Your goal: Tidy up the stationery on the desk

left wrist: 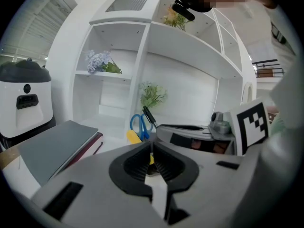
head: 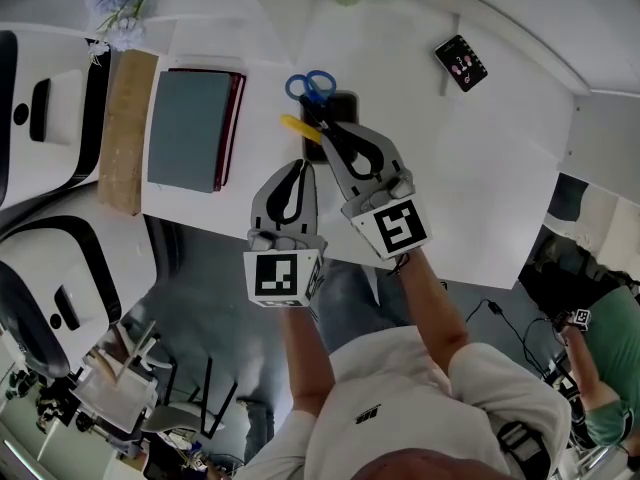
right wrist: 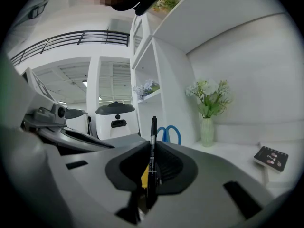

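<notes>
Right tongs (right wrist: 152, 151) clamped on black pen (right wrist: 153, 127), over the table (head: 480, 168) by the scissors (head: 311, 86). Left tongs (left wrist: 151, 148) together, empty. Pen looks light, stiff, slick, so grip mid-barrel.

There is one thin black pen (right wrist: 153, 137), one pair of blue-handled scissors (head: 311, 86), one yellow plastic stick (head: 298, 127) and two flat books: a grey-blue book (head: 188, 128) and a dark red book (head: 237, 110).

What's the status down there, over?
Right gripper shut on black pen. Left gripper shut, empty. Blue scissors and yellow item just ahead.
</notes>
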The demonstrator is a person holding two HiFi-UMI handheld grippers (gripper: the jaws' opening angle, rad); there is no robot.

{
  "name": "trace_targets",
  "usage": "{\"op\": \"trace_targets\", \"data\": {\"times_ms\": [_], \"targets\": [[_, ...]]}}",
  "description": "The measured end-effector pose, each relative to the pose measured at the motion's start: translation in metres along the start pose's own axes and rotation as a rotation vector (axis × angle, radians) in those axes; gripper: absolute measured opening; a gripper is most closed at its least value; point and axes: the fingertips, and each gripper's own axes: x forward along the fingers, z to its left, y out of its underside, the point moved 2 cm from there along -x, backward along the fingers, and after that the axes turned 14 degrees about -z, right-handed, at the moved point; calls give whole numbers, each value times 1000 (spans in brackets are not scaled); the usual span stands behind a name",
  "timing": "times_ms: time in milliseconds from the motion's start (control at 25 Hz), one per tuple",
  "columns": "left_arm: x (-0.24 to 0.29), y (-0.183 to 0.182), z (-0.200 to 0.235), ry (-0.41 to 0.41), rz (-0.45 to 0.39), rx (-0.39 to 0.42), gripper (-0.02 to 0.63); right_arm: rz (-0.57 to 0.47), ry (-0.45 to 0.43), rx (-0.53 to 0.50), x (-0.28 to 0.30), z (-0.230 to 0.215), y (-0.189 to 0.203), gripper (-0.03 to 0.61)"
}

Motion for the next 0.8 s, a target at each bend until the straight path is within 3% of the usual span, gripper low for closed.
{"op": "trace_targets", "data": {"times_ms": [520, 800], "targets": [[17, 9, 2, -15, 33, 6, 0, -2, -20, -29, -6, -7, 22, 29], [17, 8, -1, -14, 27, 9, 0, -78, -44, -45, 2, -2, 1, 28]]}}
